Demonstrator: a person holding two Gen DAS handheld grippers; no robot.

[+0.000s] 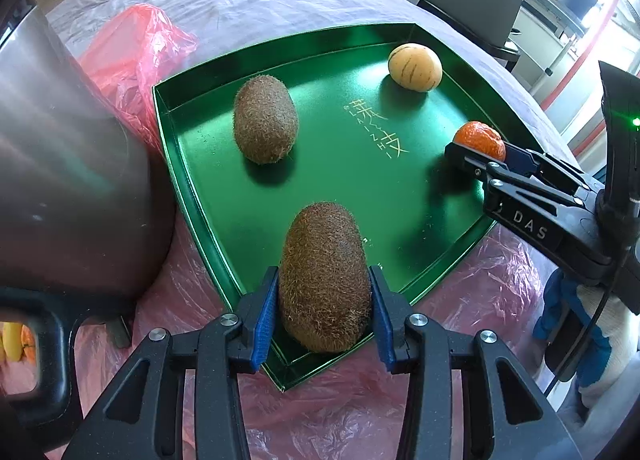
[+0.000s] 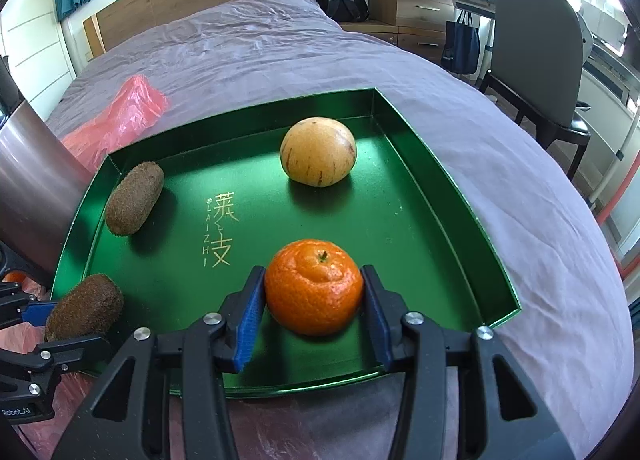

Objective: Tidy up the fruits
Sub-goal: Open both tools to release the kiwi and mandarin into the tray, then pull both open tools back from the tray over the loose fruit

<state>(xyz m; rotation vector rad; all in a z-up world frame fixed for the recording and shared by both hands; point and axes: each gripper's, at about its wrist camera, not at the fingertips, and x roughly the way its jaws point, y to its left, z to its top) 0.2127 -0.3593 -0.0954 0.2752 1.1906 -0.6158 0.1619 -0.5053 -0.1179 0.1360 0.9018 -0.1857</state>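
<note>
- A brown kiwi [image 1: 325, 280] is being clamped between the blue pads of the left gripper [image 1: 325, 314], at the near corner of a green tray [image 1: 192, 164]; whether the fruit is resting on the tray floor or is just above it cannot be told.
- An orange mandarin [image 2: 314, 287] is being gripped by the right gripper [image 2: 314, 316], with a pad pressed against each side, its stem end facing up, low over the tray's near edge in the right wrist view.
- In the left wrist view, the right gripper [image 1: 476, 158] is being seen from the side at the tray's right rim, with the mandarin [image 1: 480, 140] between its fingers.
- A second kiwi [image 1: 265, 120] is being left lying free on the tray floor, near the left wall and well apart from the held one.
- A pale yellow fruit with thin dark stripes [image 2: 318, 152] is being seen resting toward the tray's far corner, apart from the other fruits.
- Gold lettering [image 2: 220, 230] is being shown across the middle of the tray floor.
- The tray is being carried by a bed covered in a purple sheet [image 2: 260, 44], with pink plastic film [image 1: 132, 56] lying crumpled beside and under it.
- A metal pot [image 1: 68, 180] with a black handle is being seen standing just beside the tray's left edge.
</note>
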